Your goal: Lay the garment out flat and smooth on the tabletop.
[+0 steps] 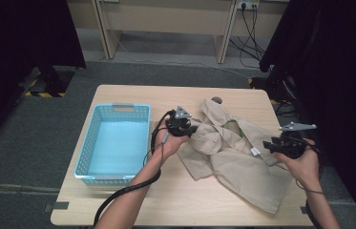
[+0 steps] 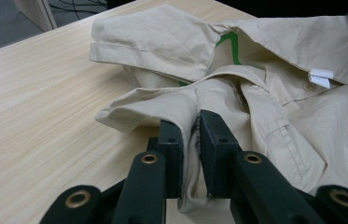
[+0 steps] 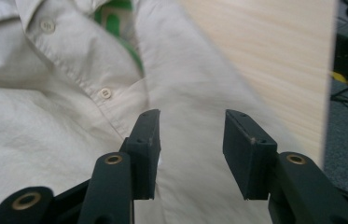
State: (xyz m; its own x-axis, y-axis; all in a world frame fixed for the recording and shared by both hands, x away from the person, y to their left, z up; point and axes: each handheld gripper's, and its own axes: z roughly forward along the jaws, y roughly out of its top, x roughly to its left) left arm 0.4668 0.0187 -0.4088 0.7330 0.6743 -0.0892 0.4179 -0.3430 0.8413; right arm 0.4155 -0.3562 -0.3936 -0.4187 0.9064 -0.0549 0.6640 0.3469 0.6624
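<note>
We've got the high view looking forward and down over the whole table (image 1: 118, 210). The left gripper view sits low and close, facing across the beige shirt (image 2: 274, 112). The right gripper view looks down on it from very near, and all three share that shirt.

Bare table (image 1: 132, 205) beside basket (image 1: 113, 143)

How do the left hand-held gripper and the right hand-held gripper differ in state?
The left hand-held gripper is shut on a fold of the beige cotton shirt; the right hand-held gripper is open, holding nothing. The left is over the shirt's left edge, the right over its right side. Both have black jaws.
</note>
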